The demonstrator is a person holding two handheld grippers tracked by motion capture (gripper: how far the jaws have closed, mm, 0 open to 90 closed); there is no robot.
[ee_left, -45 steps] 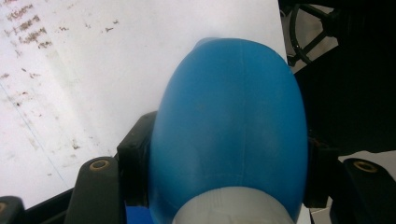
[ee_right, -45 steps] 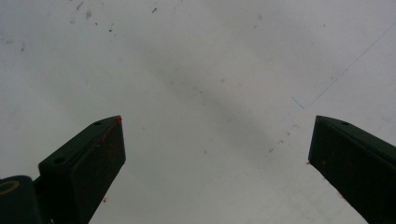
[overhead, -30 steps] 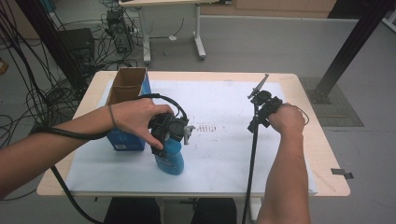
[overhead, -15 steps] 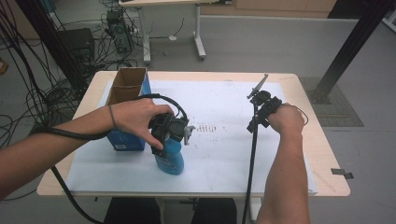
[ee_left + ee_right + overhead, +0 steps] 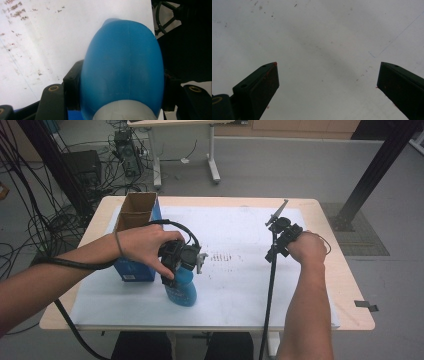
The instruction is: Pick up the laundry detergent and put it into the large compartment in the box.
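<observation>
From above, left tongs clamped on a blue bottle standing near-left on the tabletop beside a box, right tongs well apart; up close, bottle squeezed between jaws; right tongs gaping wide, empty.

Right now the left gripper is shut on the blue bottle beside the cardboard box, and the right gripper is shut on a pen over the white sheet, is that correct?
Not quite. The right gripper holds nothing: in the right gripper view its jaws stand wide apart over the bare white sheet. The rest is right: the left gripper is shut on the blue bottle beside the cardboard box.
</observation>
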